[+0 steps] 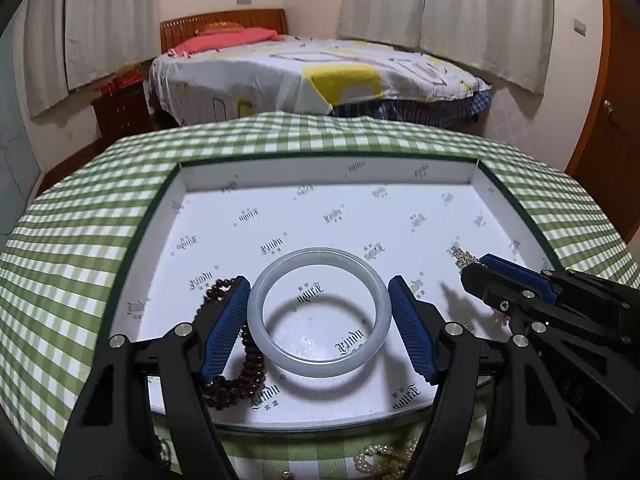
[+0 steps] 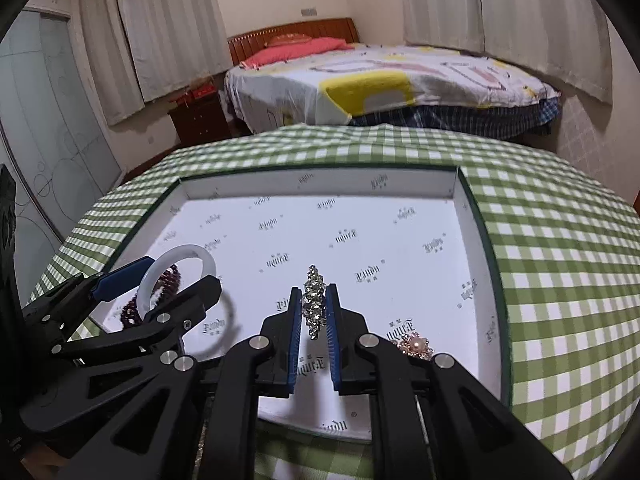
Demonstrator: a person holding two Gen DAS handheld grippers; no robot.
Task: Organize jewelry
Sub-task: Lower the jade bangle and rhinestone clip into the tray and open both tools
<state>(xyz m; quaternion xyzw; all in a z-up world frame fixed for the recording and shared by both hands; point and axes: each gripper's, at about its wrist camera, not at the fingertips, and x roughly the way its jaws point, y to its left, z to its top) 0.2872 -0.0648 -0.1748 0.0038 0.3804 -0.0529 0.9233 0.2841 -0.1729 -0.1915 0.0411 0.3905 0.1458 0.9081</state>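
The worktop (image 1: 80, 208), under a green checked cloth, carries a wide white tray (image 1: 320, 176) printed with small logos, and both hands hang over its near half. The left hand-held gripper (image 1: 319, 312) is spread wide around a pale jade-like bangle (image 1: 256, 312), its blue pads (image 1: 224, 328) pressing the ring from either side, lifted above the tray floor to judge by its shadow. Dark red beads (image 1: 240, 380) lie directly below and left of it, so setting it down further in looks cleaner. The right hand-held gripper (image 2: 314, 312), just right of the left one, pinches a sparkly chain (image 2: 313, 300) whose long axis runs along the fingers. A small pearl piece (image 2: 416, 346) lies near the tray's right side.
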